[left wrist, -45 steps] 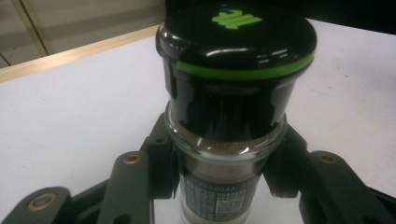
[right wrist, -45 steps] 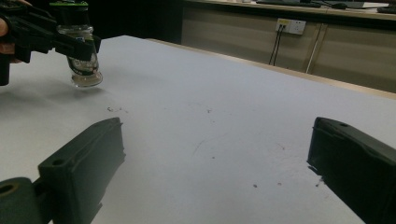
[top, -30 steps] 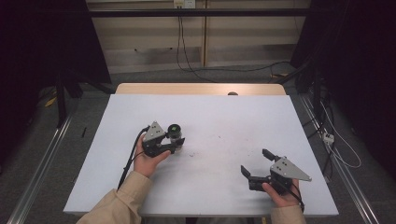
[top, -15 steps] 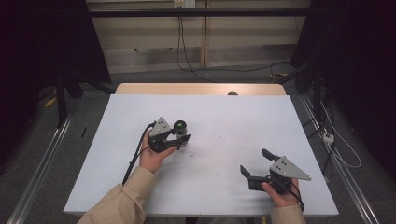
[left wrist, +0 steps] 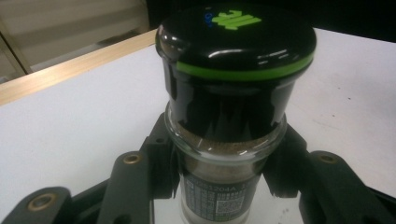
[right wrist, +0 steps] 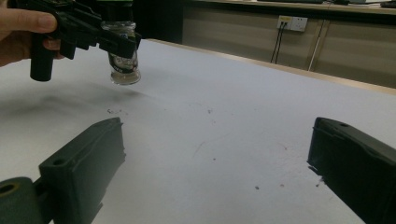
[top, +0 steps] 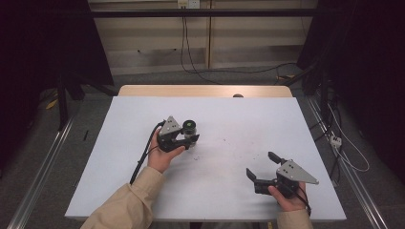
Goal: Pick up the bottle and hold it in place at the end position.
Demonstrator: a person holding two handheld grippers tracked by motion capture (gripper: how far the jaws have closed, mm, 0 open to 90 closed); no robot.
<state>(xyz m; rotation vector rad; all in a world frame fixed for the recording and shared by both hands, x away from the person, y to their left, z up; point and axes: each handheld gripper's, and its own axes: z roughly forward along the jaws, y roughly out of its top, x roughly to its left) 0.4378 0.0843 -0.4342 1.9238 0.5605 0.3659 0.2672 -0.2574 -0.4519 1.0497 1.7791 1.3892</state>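
A small glass spice jar (left wrist: 231, 126) with a black lid and a green ring stands upright between the jaws of my left gripper (top: 190, 138), which is shut on the jar's glass body. The jar (top: 189, 129) is held just above the white table (top: 229, 119), left of centre. From the right gripper view, the jar (right wrist: 124, 65) hangs clear of the tabletop at the upper left, with the left gripper (right wrist: 116, 44) clamped around it. My right gripper (top: 260, 167) rests open at the near right of the table, with nothing between its jaws.
A few dark specks (top: 229, 143) lie on the white table between the grippers. A wooden strip (top: 205, 90) runs along the table's far edge. Cables (top: 334, 138) trail over the floor at the right, and dark curtains stand on both sides.
My left gripper has carried the jar a little to the right and away from the person, slightly higher. The right gripper has stayed in place.
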